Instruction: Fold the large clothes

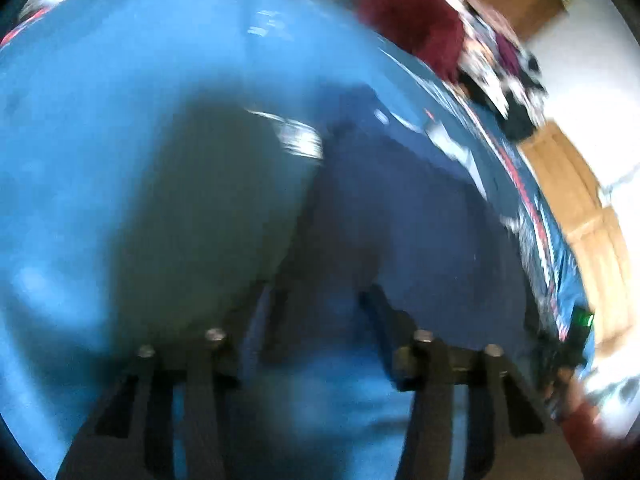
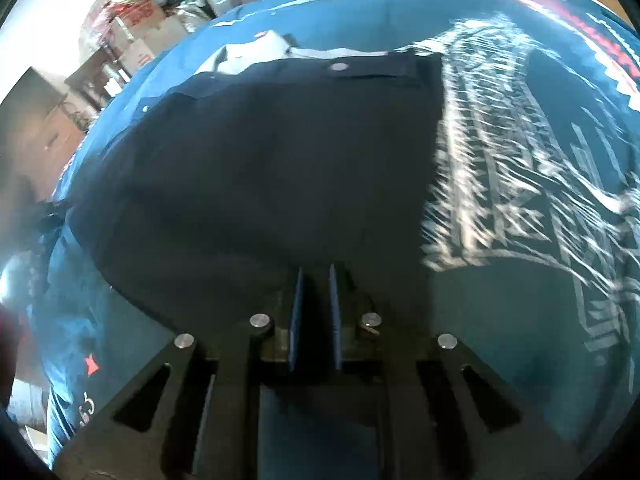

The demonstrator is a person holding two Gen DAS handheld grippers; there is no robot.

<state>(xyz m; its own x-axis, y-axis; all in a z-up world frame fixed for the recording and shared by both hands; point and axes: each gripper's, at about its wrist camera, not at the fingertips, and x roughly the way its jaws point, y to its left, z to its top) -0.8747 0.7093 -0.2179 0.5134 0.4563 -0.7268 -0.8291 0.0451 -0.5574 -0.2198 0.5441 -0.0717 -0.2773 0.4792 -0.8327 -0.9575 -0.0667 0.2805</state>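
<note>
Right wrist view shows the dark navy garment [image 2: 280, 168] filling the middle of the frame, spread flat on a blue patterned bedspread [image 2: 520, 184]; a waistband with a metal button [image 2: 340, 66] lies along its far edge near the top, which suggests trousers or shorts. The right tongs [image 2: 314, 280] sit at the garment's near hem, their two blue pads close together with a narrow gap — dark cloth lies between and around them, but I cannot tell whether they are clenched on it.

Left wrist view is heavily blurred. The same garment [image 1: 400, 208] lies right of centre, and the left tongs [image 1: 324, 300] stand wide and released, with nothing between them, over the blue spread at the garment's near edge.

My reading is that a fold is in hand: the near hem is to be taken at two points and carried up toward the waistband. That calls for the left tongs to close on the hem too, then both lifting together so the cloth folds evenly.

Cardboard boxes [image 2: 136, 40] are stacked at the upper left of the right view — their contents cannot be made out.
</note>
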